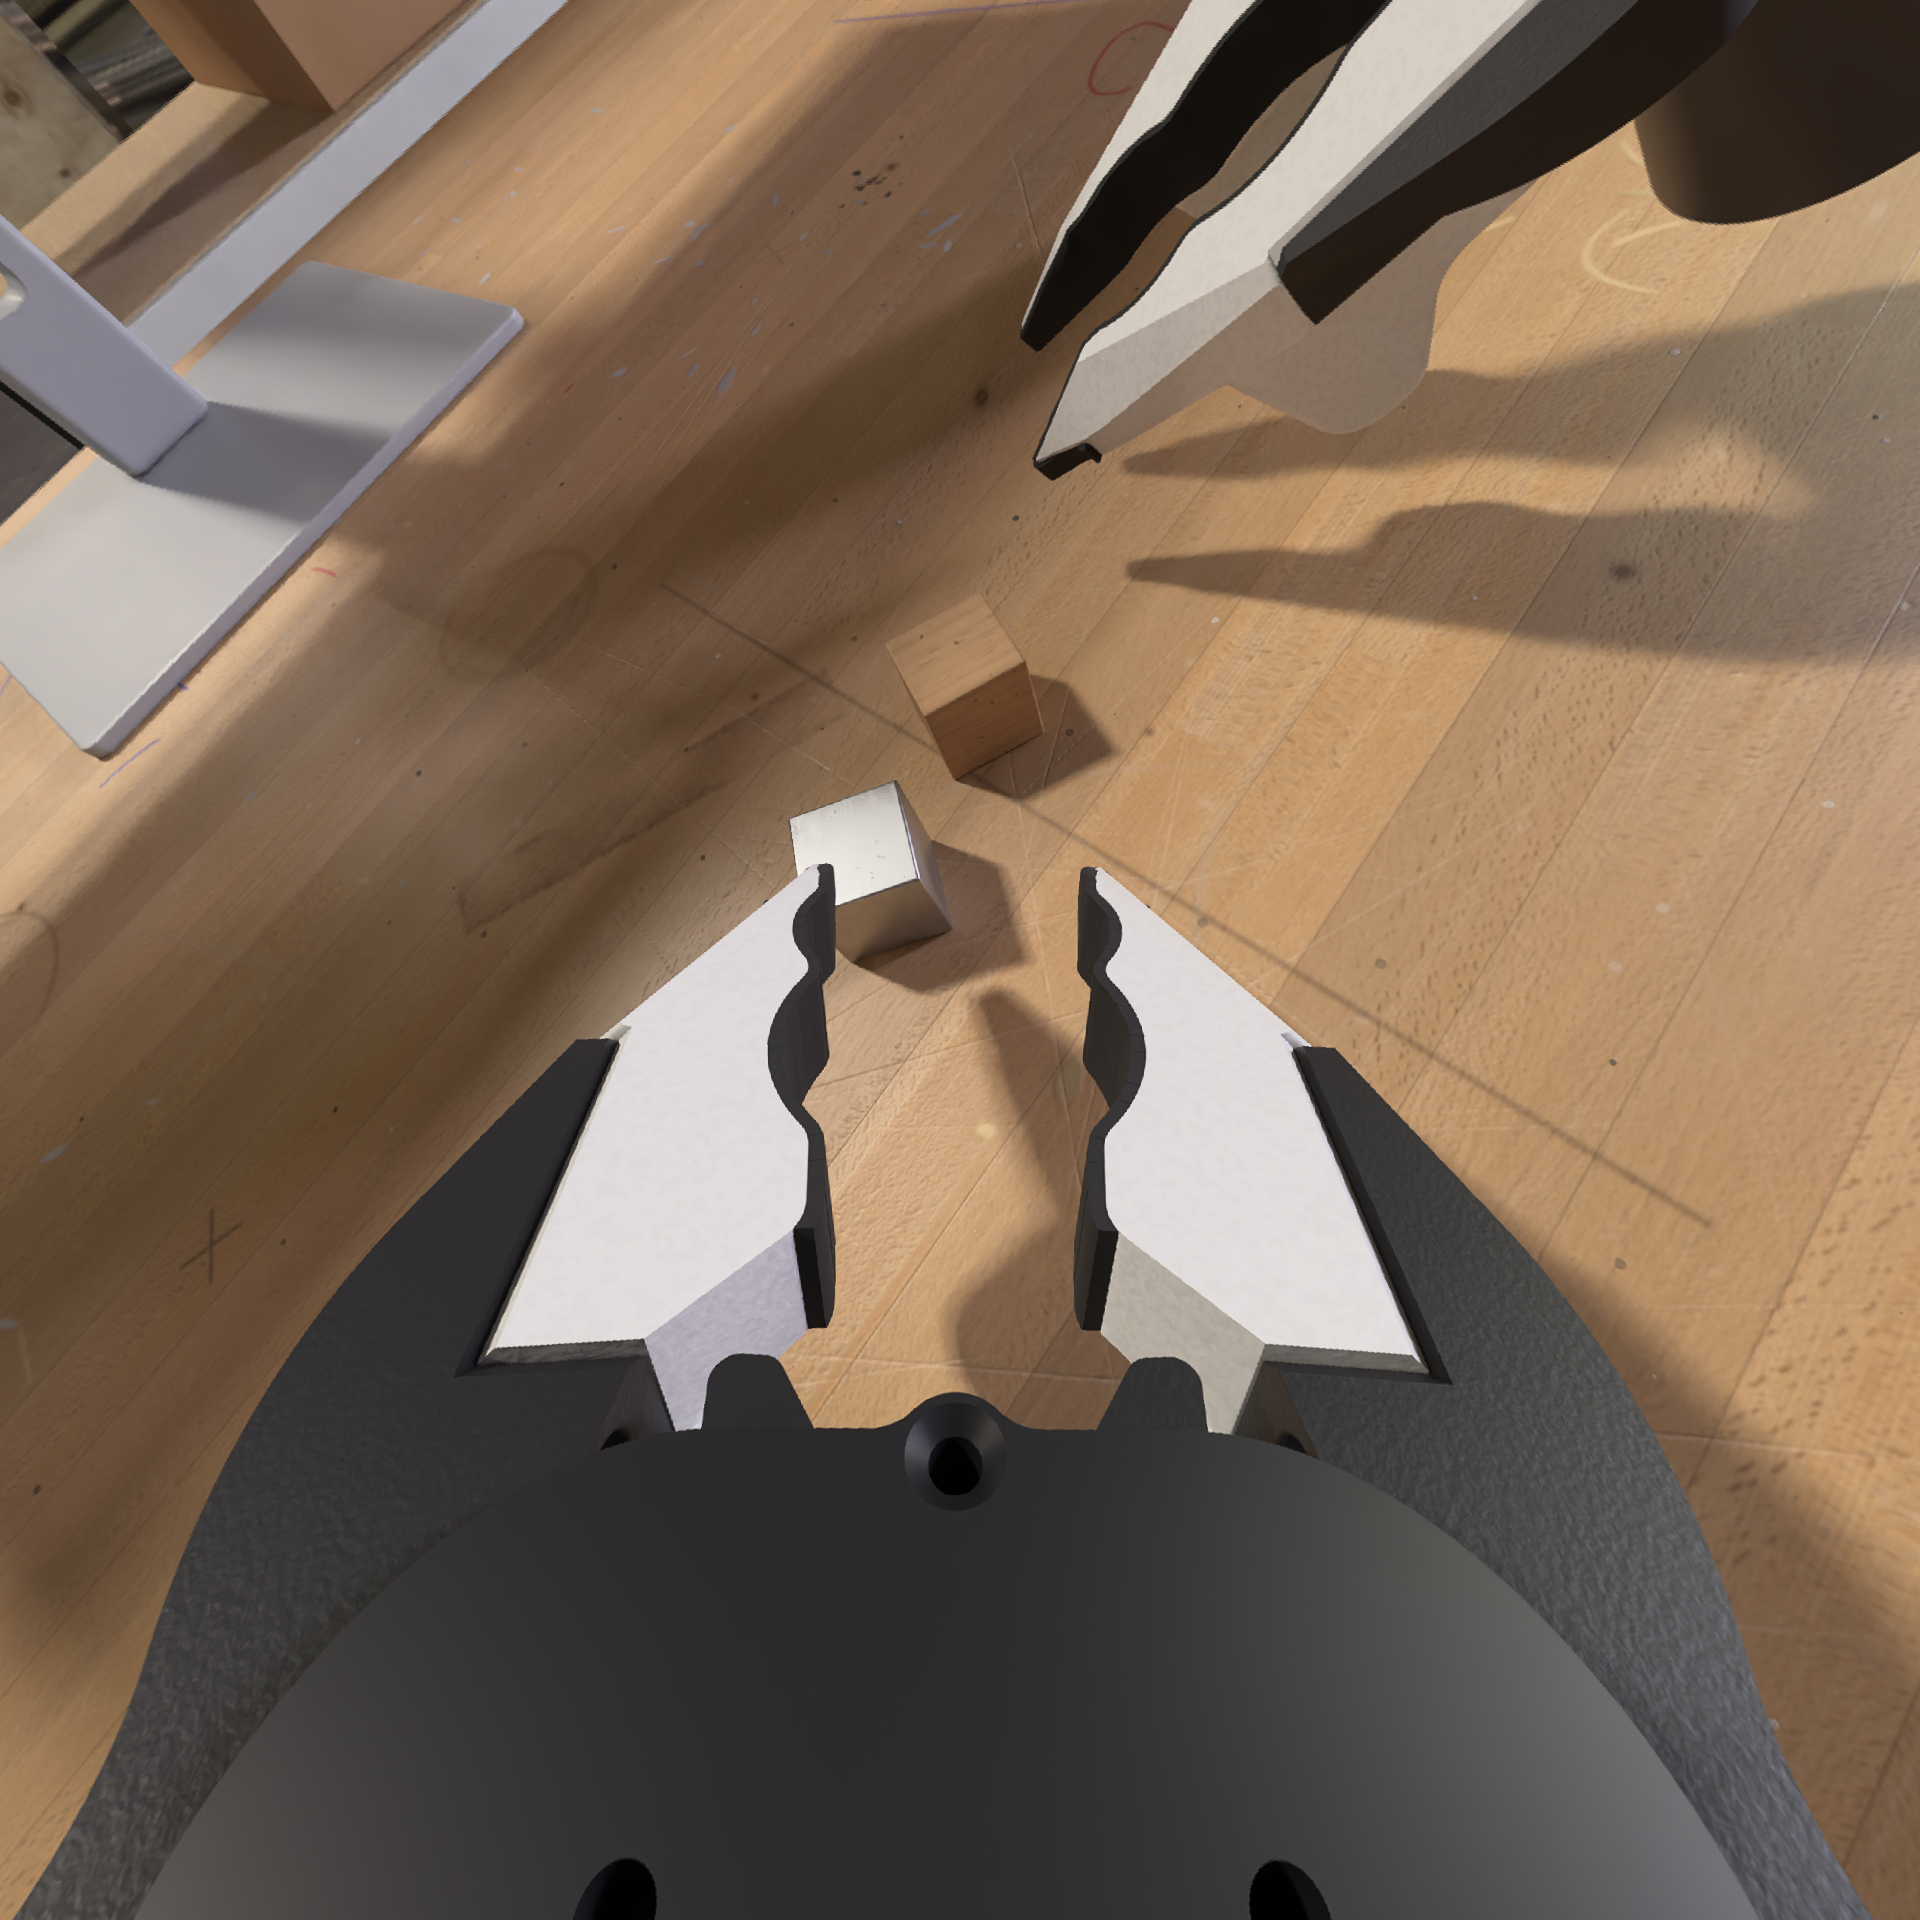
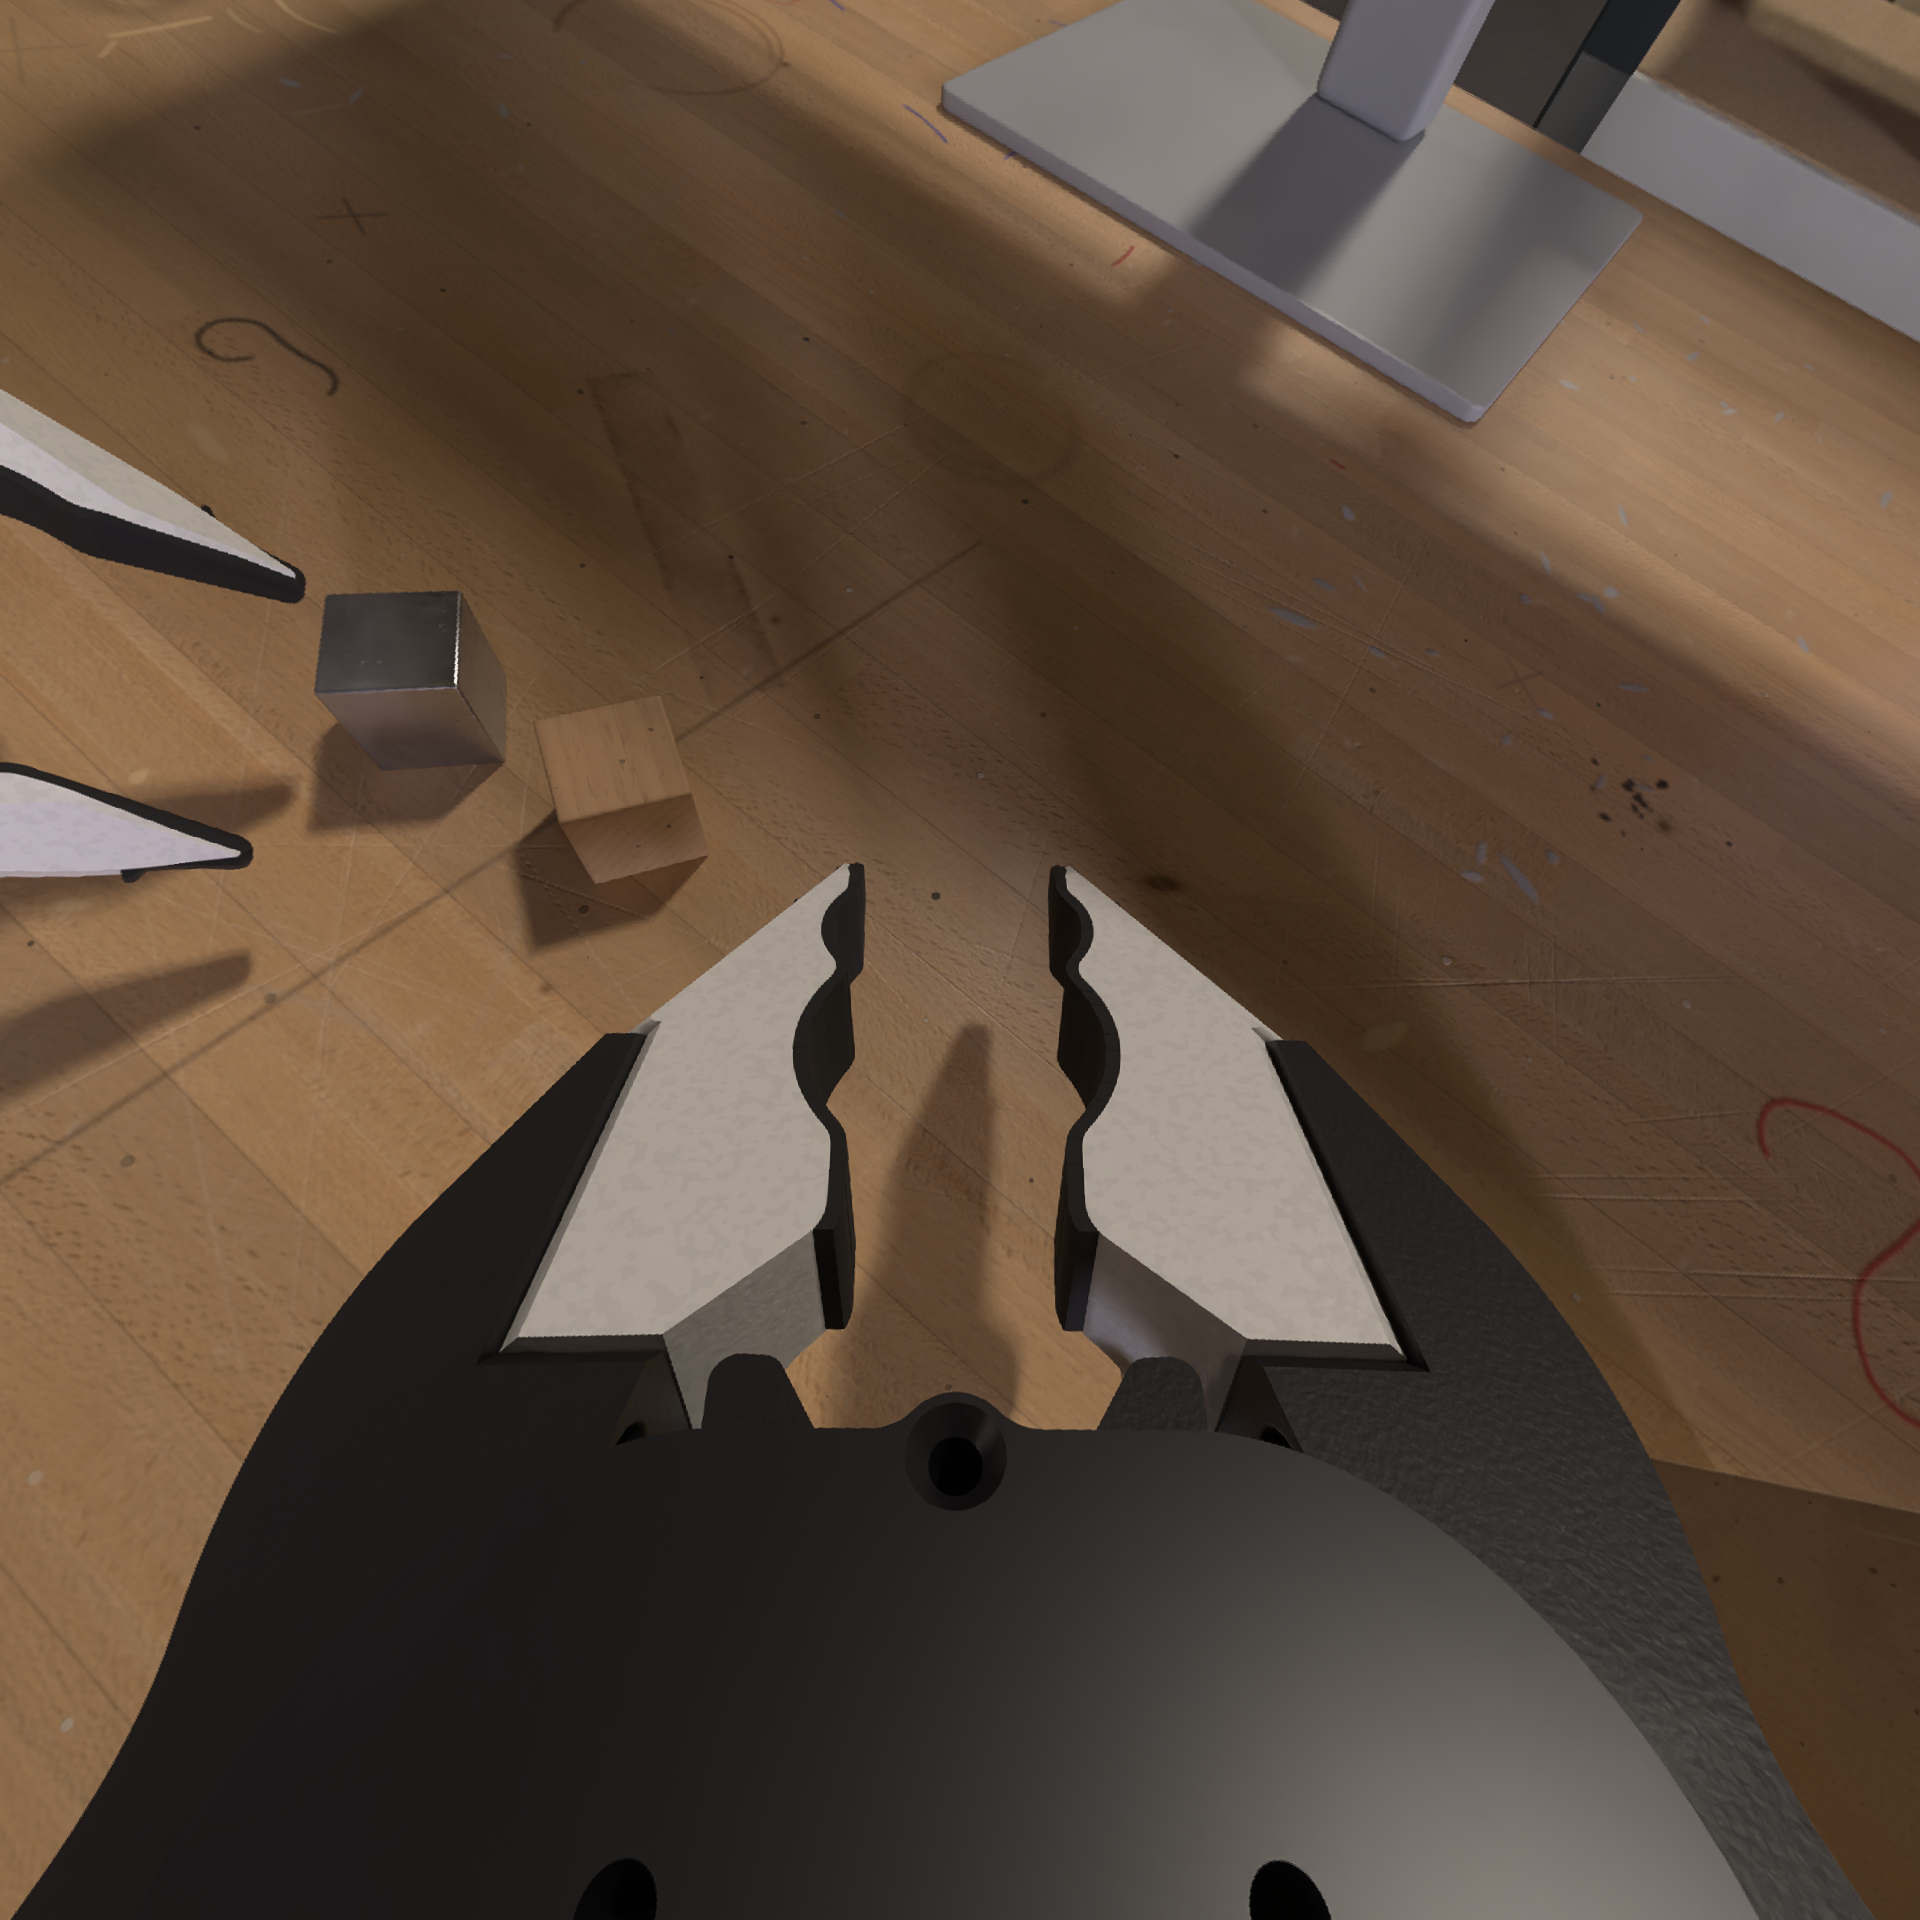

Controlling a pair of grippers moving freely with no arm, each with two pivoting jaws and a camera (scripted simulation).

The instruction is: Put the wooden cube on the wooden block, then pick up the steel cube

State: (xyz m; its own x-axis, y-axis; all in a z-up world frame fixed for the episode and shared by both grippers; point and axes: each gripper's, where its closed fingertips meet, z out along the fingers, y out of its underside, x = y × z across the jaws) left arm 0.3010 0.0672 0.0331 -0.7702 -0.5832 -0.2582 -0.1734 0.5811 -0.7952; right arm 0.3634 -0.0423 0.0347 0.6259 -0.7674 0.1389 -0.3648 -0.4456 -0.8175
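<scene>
The steel cube (image 1: pixel 883 862) stands on the wooden table, just ahead of my left gripper (image 1: pixel 956 878), whose left fingertip (image 1: pixel 821 894) overlaps the cube's near corner. That gripper is open and empty. The small wooden cube (image 1: pixel 966 686) stands just beyond the steel cube. My right gripper (image 2: pixel 954 878) is open and empty, with the wooden cube (image 2: pixel 618 784) just ahead and left of its tips and the steel cube (image 2: pixel 405 675) farther left. A larger wooden block (image 1: pixel 249 52) shows at the far top left. Each gripper shows in the other's view: the right gripper (image 1: pixel 1049 400) and the left gripper (image 2: pixel 260 717).
A grey flat stand base (image 1: pixel 260 468) with an upright post sits on the table left of the cubes; it also shows in the right wrist view (image 2: pixel 1351 229). A pale rail (image 1: pixel 343 187) runs behind it. The table's edge (image 2: pixel 1766 1486) shows at the lower right.
</scene>
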